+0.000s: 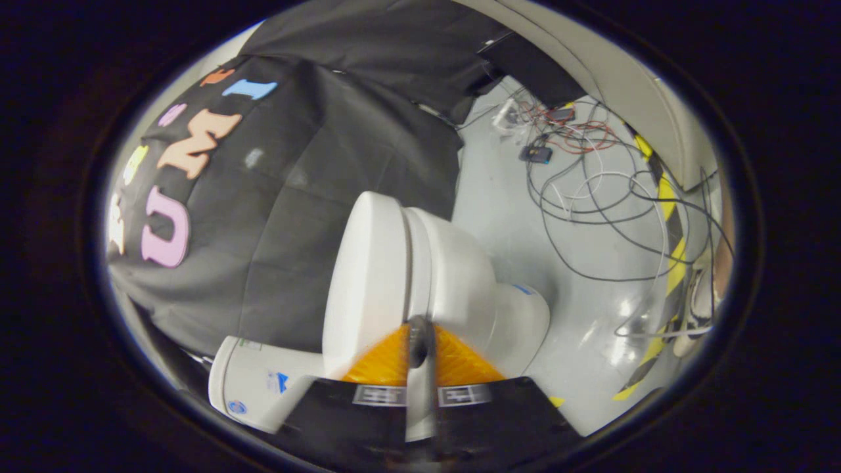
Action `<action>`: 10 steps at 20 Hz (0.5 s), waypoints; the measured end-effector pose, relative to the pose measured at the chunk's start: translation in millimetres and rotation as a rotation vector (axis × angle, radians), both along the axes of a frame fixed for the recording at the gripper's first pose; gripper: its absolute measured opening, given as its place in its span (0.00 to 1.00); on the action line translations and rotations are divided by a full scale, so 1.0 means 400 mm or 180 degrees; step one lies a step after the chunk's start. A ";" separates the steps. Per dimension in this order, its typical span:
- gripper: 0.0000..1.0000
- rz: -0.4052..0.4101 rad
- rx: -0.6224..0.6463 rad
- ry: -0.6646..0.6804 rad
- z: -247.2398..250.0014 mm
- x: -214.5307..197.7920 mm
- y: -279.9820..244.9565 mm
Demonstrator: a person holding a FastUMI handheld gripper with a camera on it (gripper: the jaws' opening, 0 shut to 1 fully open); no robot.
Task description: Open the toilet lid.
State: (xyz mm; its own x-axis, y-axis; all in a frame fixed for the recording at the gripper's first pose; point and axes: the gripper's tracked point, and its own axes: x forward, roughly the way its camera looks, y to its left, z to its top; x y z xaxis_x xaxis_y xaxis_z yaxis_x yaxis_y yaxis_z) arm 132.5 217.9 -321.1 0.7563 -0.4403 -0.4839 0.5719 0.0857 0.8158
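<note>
The toilet lid (364, 276) is a white, smooth panel seen edge-on just ahead of the fingers, lying against the seat and bowl (453, 276) with only a thin seam between them; the whole toilet appears rotated sideways in this view. The white tank (253, 381) sits at the lid's hinge end, beside the fingers and against the black cloth wall (295, 164). The gripper (419, 341) has its 2 fingers drawn close together, tips meeting at the seam between lid and seat; a narrow strip of the lid's rim shows between them, but it cannot be told whether both fingers press on it. Beyond the bowl, the grey glossy floor (512, 223) carries a tangle of black, white and red cables (591, 171) and a small dark device (537, 154). Yellow-and-black hazard tape (670, 256) runs along the floor's far border, near a shoe (700, 309).
</note>
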 end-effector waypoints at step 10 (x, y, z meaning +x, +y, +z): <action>0.06 0.0100 -0.0175 0.0007 0.019 0.028 0.005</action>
